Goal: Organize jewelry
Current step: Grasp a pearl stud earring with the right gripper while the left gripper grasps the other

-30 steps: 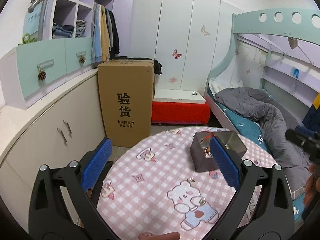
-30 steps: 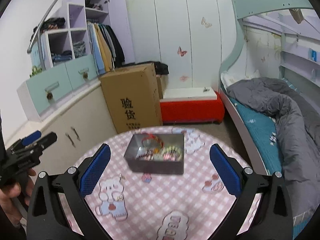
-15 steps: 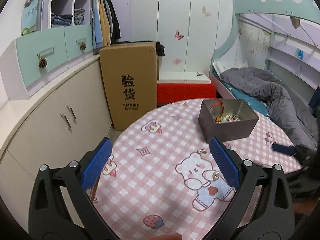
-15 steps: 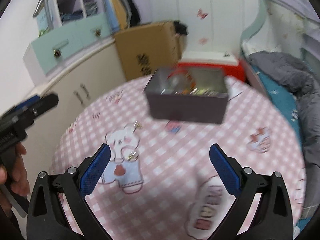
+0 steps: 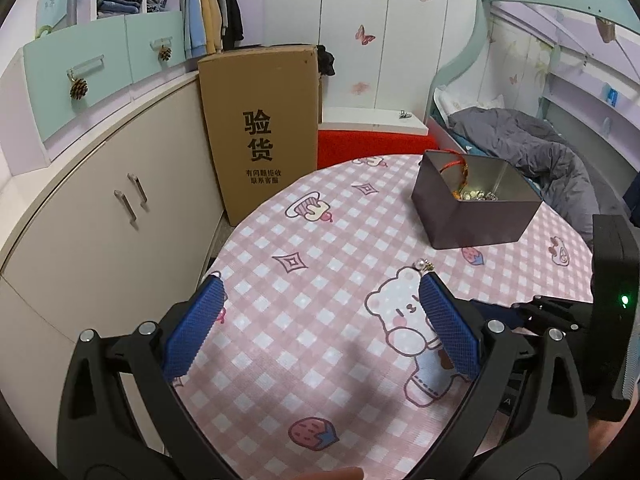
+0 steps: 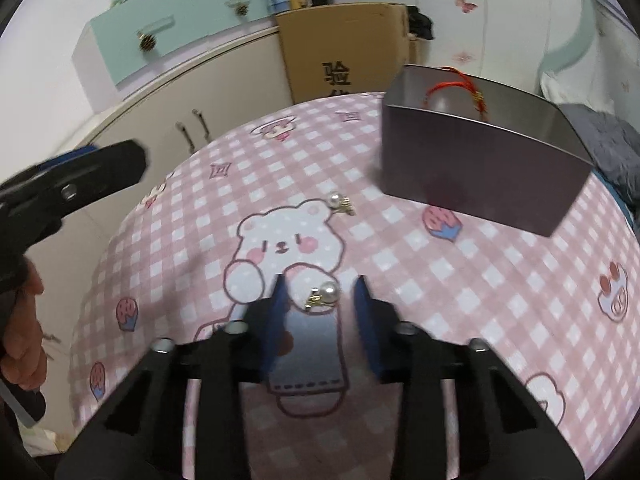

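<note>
Closing right gripper (image 6: 320, 300) around near earring (image 6: 326, 293) on table (image 6: 460, 280), pads not yet touching, jaws narrowed to bracket the pearl. Holding left gripper (image 5: 320, 332) wide open, empty, clear of the work. Leaving second earring (image 6: 340, 202) at 12 o'clock, box (image 6: 480, 172) at 1 o'clock awaiting deposit.

Matt grey metal tin (image 6: 480, 176); smooth checked cloth (image 6: 400, 248); glossy pearl earring (image 6: 330, 291); brown cardboard box (image 5: 260, 120).
</note>
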The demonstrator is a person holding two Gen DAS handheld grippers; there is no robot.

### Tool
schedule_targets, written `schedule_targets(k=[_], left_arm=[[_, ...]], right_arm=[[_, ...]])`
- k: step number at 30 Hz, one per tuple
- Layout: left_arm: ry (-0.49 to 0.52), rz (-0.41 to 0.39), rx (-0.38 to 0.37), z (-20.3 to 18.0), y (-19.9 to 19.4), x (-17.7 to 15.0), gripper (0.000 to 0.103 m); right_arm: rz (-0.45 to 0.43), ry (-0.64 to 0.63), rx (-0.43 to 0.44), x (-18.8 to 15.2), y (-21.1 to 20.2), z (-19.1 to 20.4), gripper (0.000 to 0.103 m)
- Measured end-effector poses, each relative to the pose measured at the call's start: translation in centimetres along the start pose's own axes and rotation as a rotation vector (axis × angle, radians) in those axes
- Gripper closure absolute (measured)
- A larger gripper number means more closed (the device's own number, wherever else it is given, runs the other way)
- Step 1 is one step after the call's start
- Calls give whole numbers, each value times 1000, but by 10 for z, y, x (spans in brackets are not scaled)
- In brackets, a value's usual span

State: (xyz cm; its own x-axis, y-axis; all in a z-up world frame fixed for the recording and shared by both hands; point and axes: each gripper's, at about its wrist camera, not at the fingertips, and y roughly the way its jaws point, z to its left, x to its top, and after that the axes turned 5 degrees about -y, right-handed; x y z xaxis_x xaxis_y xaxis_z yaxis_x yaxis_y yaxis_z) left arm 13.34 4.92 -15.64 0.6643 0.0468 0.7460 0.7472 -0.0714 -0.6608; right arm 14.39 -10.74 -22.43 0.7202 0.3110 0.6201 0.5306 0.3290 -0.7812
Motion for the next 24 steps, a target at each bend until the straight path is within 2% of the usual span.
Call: schedule_targets(k=[1, 4, 8, 14, 21, 22, 23, 24], left_arm=[[1, 2, 0, 0, 2, 1, 7], [11, 10, -5, -2, 8, 2, 7], [43, 26, -15, -12, 21, 6, 7], [133, 75, -48, -41, 54, 9, 7], [171, 159, -75, -66, 97, 8, 8], [175, 169, -82, -69, 102, 7, 10], [179, 181, -90, -70, 105, 7, 18], [184, 199, -100, -72, 109, 6, 32]], right_arm=[[3, -15, 0, 0, 1, 3, 87], [6, -57, -8, -3, 0, 8, 88], [-6, -39, -13, -3, -4, 0, 89], [-31, 72, -15, -11, -22, -31, 89], [-43, 147, -57, -20, -38, -61, 89], [-45, 152, -59, -19, -40, -62, 89], [-47, 157, -61, -20, -41, -63, 89], [-48, 159, -63, -19, -41, -64, 89]])
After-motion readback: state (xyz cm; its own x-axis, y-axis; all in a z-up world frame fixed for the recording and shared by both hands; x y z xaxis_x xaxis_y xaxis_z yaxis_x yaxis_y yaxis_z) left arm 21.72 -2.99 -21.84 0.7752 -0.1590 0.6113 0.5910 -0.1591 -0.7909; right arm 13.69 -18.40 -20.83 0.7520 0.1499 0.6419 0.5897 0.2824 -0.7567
